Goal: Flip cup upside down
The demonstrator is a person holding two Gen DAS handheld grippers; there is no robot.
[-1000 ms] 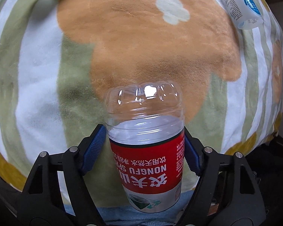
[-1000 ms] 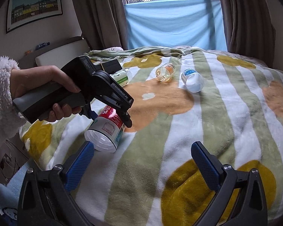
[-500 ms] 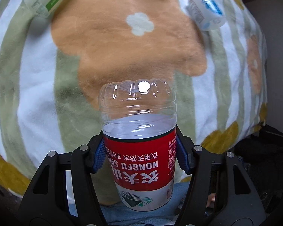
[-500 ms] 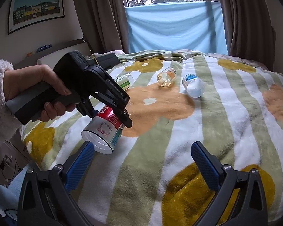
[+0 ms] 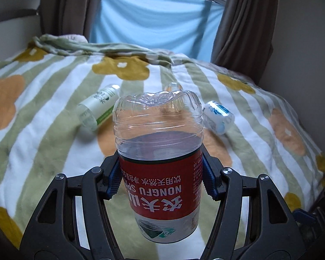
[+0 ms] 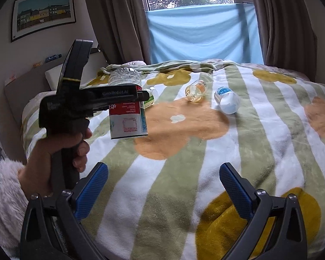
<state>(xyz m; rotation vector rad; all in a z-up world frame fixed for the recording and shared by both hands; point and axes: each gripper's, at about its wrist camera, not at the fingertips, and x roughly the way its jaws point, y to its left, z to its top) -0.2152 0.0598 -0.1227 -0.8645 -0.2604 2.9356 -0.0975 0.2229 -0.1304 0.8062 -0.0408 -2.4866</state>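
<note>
The left gripper [image 6: 140,95] is held level in a bare hand [image 6: 60,151] with a fluffy sleeve, fingers [image 5: 113,179] clamped on the cup [image 5: 160,151]. The right gripper [image 6: 162,186] is spread wide, gripping nothing.

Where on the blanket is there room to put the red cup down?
Bare striped blanket lies under the red-labelled clear plastic cup held in the left tool, toward the open right tool. Farther back is crowded: green-labelled bottle, amber cup, blue-labelled cup.
</note>
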